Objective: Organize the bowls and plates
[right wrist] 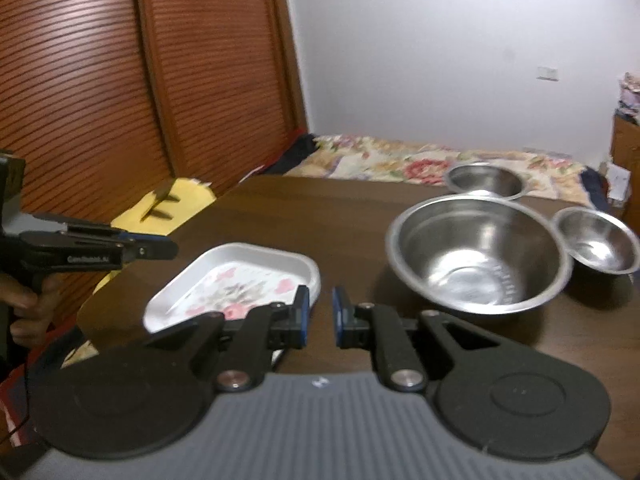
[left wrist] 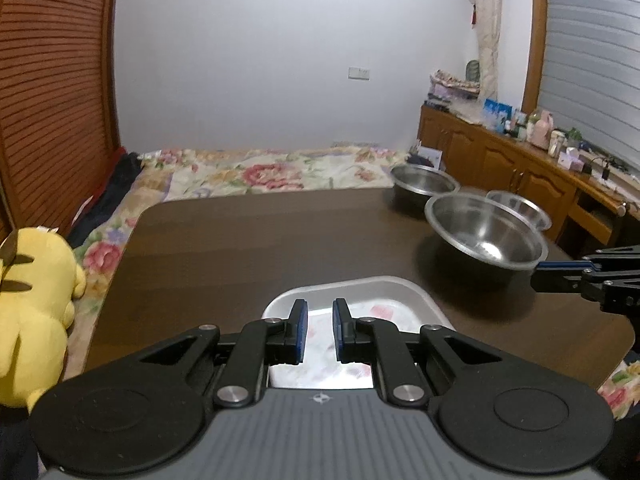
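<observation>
A white rectangular plate with a pink floral print point(left wrist: 376, 300) point(right wrist: 240, 276) lies on the dark wooden table point(left wrist: 260, 248). My left gripper point(left wrist: 320, 330) hovers over its near end, open and empty. It shows in the right wrist view point(right wrist: 160, 249) to the left of the plate. A large steel bowl point(right wrist: 478, 252) point(left wrist: 486, 236) sits to the right of the plate. A smaller steel bowl point(right wrist: 596, 244) point(left wrist: 520, 208) and another steel bowl point(right wrist: 484, 180) point(left wrist: 424, 184) sit behind it. My right gripper point(right wrist: 320, 316) is open and empty, near the table's front between plate and large bowl; its fingers point(left wrist: 560, 270) reach the large bowl's rim.
A yellow plush toy point(left wrist: 36, 312) lies left of the table on a floral bedspread point(left wrist: 260, 172). Brown louvred doors point(right wrist: 120, 80) stand at the left. A wooden cabinet with clutter point(left wrist: 520, 160) runs along the right wall.
</observation>
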{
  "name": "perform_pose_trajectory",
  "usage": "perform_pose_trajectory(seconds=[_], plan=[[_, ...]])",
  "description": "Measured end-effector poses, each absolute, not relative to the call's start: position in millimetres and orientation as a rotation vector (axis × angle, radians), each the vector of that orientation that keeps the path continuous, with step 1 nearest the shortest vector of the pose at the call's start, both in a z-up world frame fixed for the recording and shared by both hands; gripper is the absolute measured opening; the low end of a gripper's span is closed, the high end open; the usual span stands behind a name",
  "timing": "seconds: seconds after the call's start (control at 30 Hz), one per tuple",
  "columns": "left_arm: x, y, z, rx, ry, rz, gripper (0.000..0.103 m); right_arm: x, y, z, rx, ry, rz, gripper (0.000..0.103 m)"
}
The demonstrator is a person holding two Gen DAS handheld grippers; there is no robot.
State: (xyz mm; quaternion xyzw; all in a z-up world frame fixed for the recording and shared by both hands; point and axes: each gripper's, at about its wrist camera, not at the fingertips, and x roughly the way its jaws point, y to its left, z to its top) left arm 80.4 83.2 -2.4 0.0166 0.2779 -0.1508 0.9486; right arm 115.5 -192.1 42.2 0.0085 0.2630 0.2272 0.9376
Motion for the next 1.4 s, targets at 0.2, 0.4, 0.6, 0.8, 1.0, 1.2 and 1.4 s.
perform_pose_trajectory(seconds=[0.2,0.4,0.6,0.8,1.0,1.2,1.4], plan=[[93,50,6,0.045,0.532,-0.353,0.028,116,-230,49,0.034,0.479,0.377,0.013],[113,18,8,0.071,0.513,-0.392,0.048,126,-259,45,0.038,0.449,0.264,0.014],[127,-9,10,0.117,0.488,-0.409,0.061,137,-274,36,0.048,0.445,0.195,0.015],[143,-28,5,0.147,0.488,-0.431,0.061,149,-284,29,0.070,0.449,0.151,0.039],[165,-43,-4,0.135,0.523,-0.455,0.051,160,-296,22,0.159,0.466,0.137,0.039],[190,-48,-17,0.095,0.587,-0.456,0.041,175,-299,13,0.198,0.500,0.112,0.039],[203,-51,-30,0.076,0.645,-0.430,0.036,181,-297,7,0.212,0.526,0.104,0.039]])
